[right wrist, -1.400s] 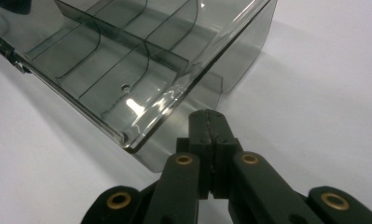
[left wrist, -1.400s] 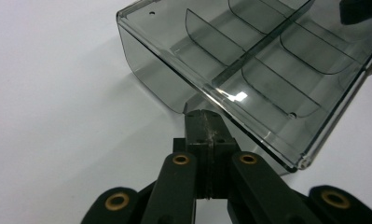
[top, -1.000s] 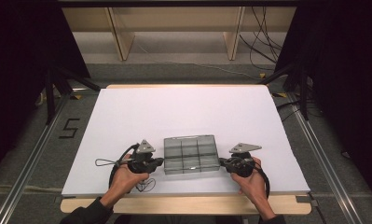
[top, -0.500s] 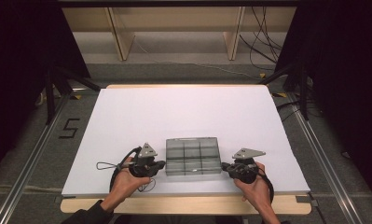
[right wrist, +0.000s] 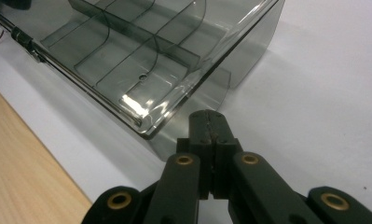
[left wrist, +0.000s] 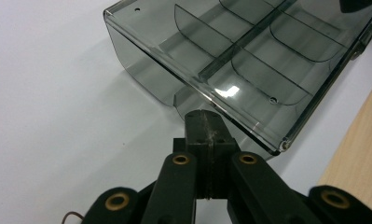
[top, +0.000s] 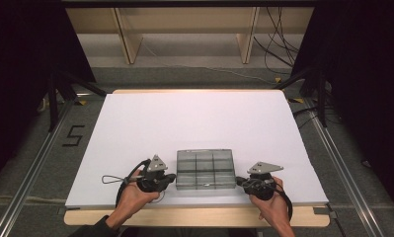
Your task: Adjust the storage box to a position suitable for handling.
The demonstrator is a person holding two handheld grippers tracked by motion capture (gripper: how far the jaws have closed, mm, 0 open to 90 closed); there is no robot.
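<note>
White sheet laid over wooden table, dark curtains at sides. Clear compartment box, lid shut, sits near front edge, centred betw. both hands. Left gripper pressed to box's left end, right gripper at right end; jaws of each closed together, nothing clamped. Box flanked thus prob. to steady or slide it.

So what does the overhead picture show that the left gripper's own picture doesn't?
High view alone: both hands, the right gripper, the shelving and floor beyond the table. Left gripper view alone: its closed fingers against the side wall of the box, and the curved dividers. Both: the smoky clear compartment box on the white table.
</note>
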